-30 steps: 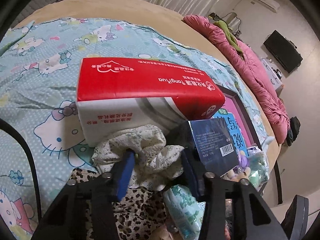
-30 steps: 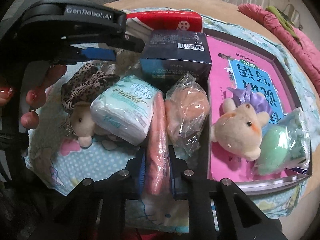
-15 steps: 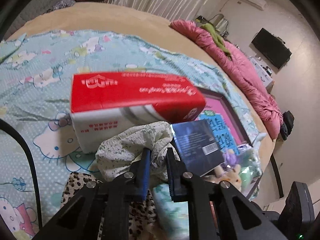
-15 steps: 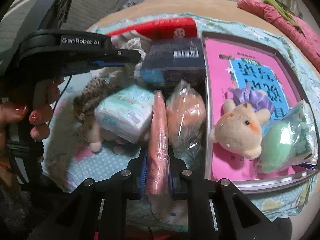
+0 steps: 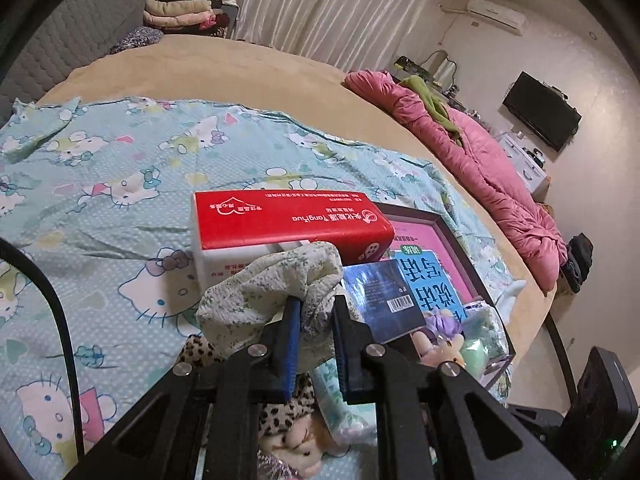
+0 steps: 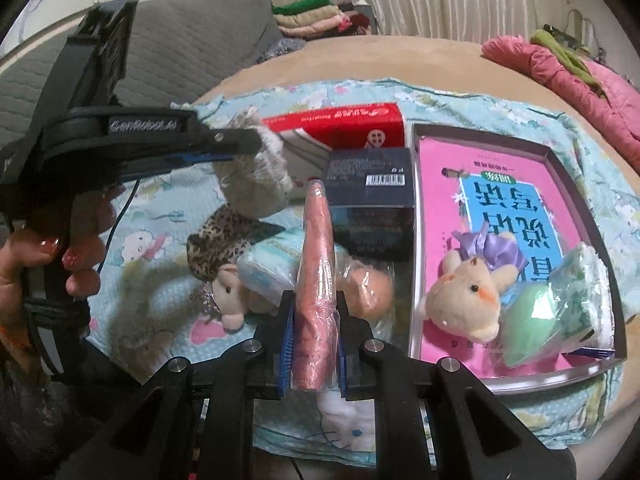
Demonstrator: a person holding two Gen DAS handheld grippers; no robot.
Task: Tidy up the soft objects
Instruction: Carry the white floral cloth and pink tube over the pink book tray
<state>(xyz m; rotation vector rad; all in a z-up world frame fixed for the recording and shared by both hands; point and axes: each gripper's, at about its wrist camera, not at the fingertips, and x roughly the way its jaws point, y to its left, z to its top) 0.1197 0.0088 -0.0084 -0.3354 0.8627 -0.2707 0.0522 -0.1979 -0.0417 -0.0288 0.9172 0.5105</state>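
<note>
My left gripper (image 5: 314,316) is shut on a crumpled cream floral cloth (image 5: 264,292) and holds it lifted above the pile; it also shows in the right wrist view (image 6: 256,184). My right gripper (image 6: 314,320) is shut on a long pink plastic-wrapped roll (image 6: 318,280), raised off the bed. Below lie a leopard-print plush (image 6: 224,256), a tissue pack (image 6: 268,268) and a bagged orange toy (image 6: 368,288). A dark tray (image 6: 600,216) holds a pink book, a beige bear (image 6: 468,300) and a bagged green toy (image 6: 536,320).
A red-and-white tissue box (image 5: 288,224) and a dark blue box (image 6: 370,184) stand behind the pile on the Hello Kitty sheet (image 5: 100,200). A pink duvet (image 5: 480,176) lies along the bed's right side. Folded clothes (image 5: 184,12) sit at the back.
My left gripper closed on the floral cloth and lifted it up. My right gripper raised the pink roll off the pile.
</note>
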